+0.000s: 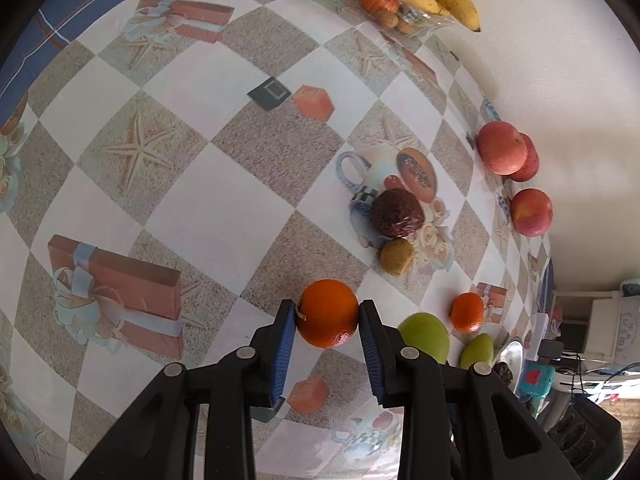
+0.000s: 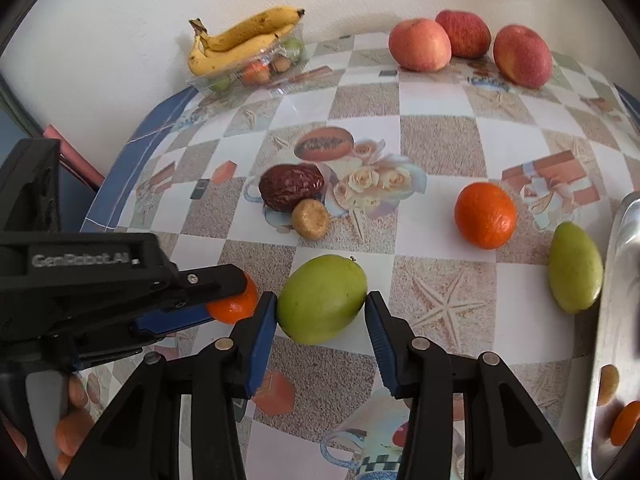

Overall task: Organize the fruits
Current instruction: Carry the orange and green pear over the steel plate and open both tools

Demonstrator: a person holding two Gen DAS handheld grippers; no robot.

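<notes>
Here, sorted by label:
Left gripper (image 1: pixel 327 316): clenched on a tangerine (image 1: pixel 329 313), pads at its widest sides.
Right gripper (image 2: pixel 321 305): jaws flank a green mango (image 2: pixel 322 298); whether the pads press it I cannot tell.
Handling: the tangerine looks light, soft-skinned, easily bruised; the mango looks firm, smooth, likely to roll; take it across the middle.
Count ahead of the right gripper: three apples (image 2: pixel 420 44), two bananas (image 2: pixel 240 40), two mangoes, two tangerines, all on the desk (image 2: pixel 436 140).

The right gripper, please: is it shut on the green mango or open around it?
Open. The right gripper straddles the green mango; a gap shows beside the right pad, and the left barely meets it.
</notes>
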